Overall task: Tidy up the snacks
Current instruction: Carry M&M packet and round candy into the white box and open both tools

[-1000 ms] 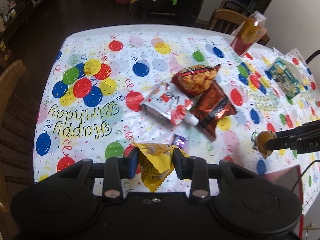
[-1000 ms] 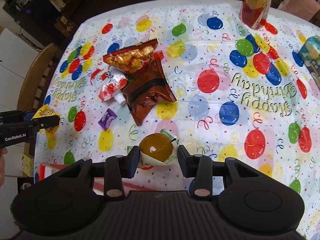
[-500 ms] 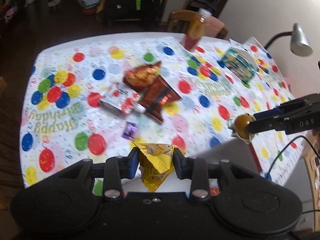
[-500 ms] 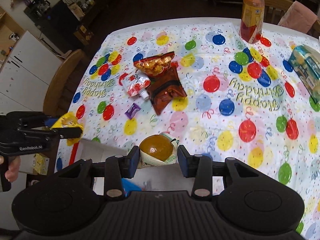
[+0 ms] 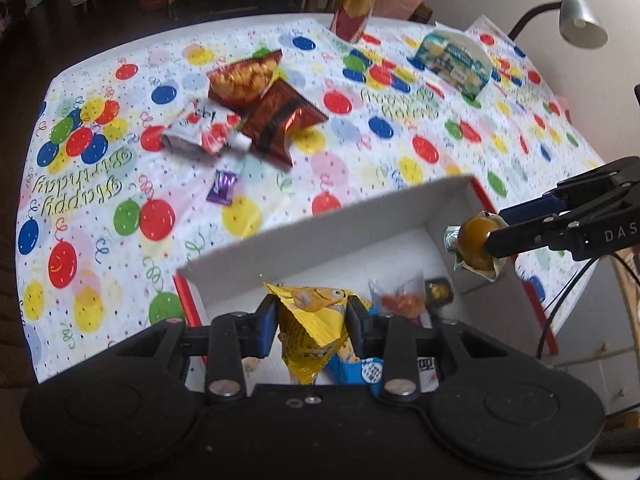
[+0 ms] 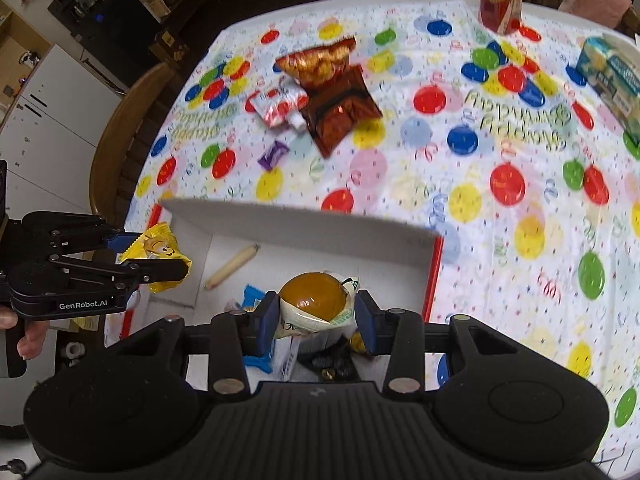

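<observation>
Two hand-held grippers hang above a white-lined cardboard box with red outer walls, set at the near edge of a table draped in a glossy plastic birthday tablecloth printed with coloured balloons and streamers. The left gripper is clenched on a crinkled yellow snack packet bearing a cartoon face, held over the box's left end; the same packet shows in the right wrist view, pinched between that gripper's black fingers. The right gripper grips a round, glossy brown sweet in a pleated paper wrapper, held over the box's right end and seen from the side in the left wrist view. Inside the box lie a slim tan stick-shaped snack, a blue foil packet, a clear pouch with orange pieces and a small dark packet. Four snacks sit on the cloth toward the table's middle: a clear-fronted bag of orange-brown crackers, a shiny dark red foil bag overlapping it, a red-and-white spouted pouch touching the foil bag, and one small purple wrapped candy just nearer. At the far edge stands one plastic bottle of amber drink; toward the far right corner rests a blue-and-yellow boxed pack. A wooden chair stands at the table's left side.
</observation>
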Demonstrator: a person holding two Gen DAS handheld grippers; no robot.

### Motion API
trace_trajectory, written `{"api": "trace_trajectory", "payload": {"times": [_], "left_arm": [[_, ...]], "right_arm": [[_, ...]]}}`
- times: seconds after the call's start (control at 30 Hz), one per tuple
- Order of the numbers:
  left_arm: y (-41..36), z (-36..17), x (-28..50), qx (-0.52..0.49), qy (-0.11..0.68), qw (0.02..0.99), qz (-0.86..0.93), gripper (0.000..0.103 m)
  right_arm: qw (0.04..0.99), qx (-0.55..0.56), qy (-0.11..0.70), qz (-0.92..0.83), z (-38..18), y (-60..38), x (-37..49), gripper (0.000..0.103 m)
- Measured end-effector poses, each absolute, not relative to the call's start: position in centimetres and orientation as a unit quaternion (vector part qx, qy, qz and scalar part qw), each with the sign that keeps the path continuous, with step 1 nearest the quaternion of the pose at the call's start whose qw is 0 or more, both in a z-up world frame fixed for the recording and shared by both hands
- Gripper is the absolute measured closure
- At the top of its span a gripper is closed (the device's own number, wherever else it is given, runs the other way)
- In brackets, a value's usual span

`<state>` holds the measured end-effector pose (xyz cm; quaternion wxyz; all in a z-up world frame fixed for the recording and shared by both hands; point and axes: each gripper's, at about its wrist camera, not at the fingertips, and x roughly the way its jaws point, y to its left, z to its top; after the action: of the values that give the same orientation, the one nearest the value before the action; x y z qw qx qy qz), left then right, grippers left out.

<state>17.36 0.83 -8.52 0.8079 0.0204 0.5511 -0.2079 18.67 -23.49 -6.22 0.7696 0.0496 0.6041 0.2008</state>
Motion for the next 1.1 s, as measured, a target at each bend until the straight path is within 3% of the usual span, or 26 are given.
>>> {"api": "trace_trajectory", "payload": {"times": [0.4,0.8,1.1], "left_arm": [[-1.8,-12.7,16.8,0.068,0.563,0.801,-0.194,0.07],[-2.7,-15.5,16.8,0.092,0.58,0.788,-0.183,0.07],[-3.0,-16.3,16.6,0.096,0.589,0.779,-0.189,0.069]], "right_arm": [[0.764,0.017,0.624,0.162,-10.7,-22.5,16.8,0.063],[0.761,0.011,0.63,0.155,-12.1,-22.0,16.4,0.063],[0.76,0.022,0.632,0.15,-12.3,-21.9,16.1,0.057]]}}
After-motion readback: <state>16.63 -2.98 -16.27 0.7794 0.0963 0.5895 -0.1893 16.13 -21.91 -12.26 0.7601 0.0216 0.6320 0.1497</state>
